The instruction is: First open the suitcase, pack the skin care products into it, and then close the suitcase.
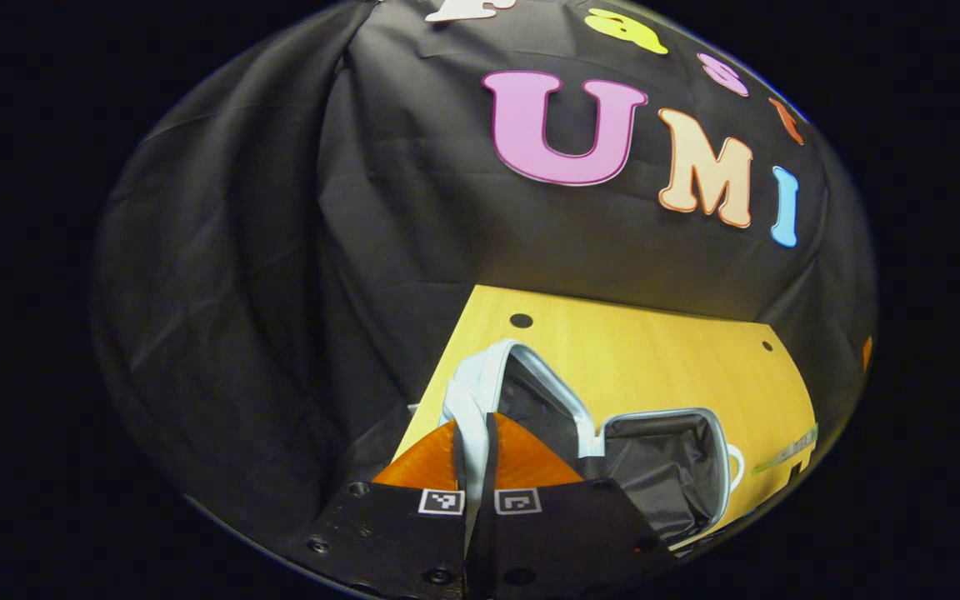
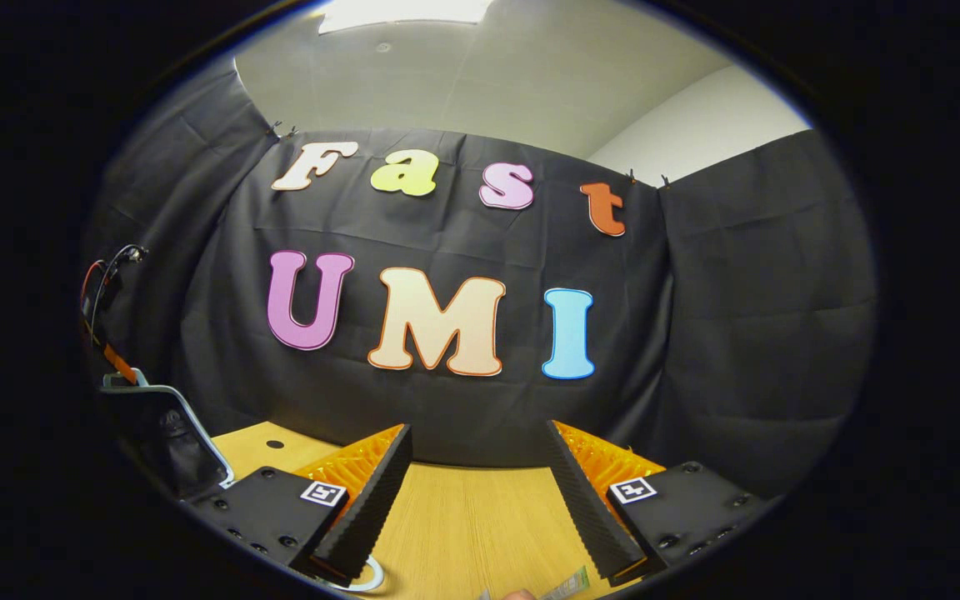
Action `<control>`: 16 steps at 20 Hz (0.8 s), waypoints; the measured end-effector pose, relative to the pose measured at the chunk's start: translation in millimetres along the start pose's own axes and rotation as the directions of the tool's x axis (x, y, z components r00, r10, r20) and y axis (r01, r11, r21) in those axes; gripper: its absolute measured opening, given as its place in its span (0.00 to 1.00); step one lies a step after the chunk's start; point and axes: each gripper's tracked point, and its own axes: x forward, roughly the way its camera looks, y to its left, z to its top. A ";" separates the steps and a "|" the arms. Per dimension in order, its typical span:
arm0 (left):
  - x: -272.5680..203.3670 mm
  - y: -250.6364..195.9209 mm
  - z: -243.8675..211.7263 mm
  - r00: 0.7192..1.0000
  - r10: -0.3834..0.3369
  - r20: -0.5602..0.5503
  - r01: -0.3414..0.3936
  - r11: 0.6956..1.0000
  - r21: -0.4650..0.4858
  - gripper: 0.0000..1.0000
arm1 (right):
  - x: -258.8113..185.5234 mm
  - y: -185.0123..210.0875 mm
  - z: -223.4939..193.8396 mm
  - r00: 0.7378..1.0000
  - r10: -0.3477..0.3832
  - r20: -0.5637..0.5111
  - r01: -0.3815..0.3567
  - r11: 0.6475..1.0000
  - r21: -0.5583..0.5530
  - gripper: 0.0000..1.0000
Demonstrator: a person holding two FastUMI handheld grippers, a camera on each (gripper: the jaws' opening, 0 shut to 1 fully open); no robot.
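Observation:
The small suitcase [image 1: 672, 467] lies open on the yellow wooden table [image 1: 663, 358], its black lining showing inside a pale rim. Its lid [image 1: 488, 375] stands raised at the left. My left gripper [image 1: 474, 429] is shut on the lid's pale edge, which runs up between the two fingers. A thin green and white skin care tube [image 1: 784, 457] lies on the table just right of the case. In the right gripper view the lid [image 2: 167, 433] stands upright at the far left and the tube's end [image 2: 567, 586] shows at the bottom. My right gripper [image 2: 476, 508] is open over bare table.
The black cloth wall closes in the back and both sides of the table [image 2: 463, 517]. The suitcase's white handle loop [image 2: 367, 577] shows beside my right gripper's left finger. Wires and an orange part [image 2: 105, 292] hang above the lid. The tabletop has small round holes [image 1: 521, 320].

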 end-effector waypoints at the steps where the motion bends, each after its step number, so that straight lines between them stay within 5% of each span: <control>1: 3.2 7.0 -4.2 1.000 0.011 -0.011 -0.011 1.000 -0.007 0.00 | -0.5 3.1 -2.4 1.000 0.003 -0.007 -0.003 1.000 -0.002 0.98; 11: 31.4 67.5 -54.4 0.989 0.095 -0.109 -0.106 0.990 -0.096 0.00 | 1.3 17.9 -2.9 0.999 0.026 -0.026 -0.026 1.000 0.009 0.98; 14: 35.6 79.8 -64.3 0.985 0.144 -0.092 -0.154 0.981 -0.120 0.01 | -0.6 12.9 -2.9 0.999 0.026 -0.027 -0.026 1.000 0.002 0.98; 16: 35.9 91.0 -56.8 0.979 0.200 -0.023 -0.202 0.973 -0.113 0.10 | -0.6 9.6 -1.0 0.999 0.028 -0.025 -0.028 1.000 0.005 0.98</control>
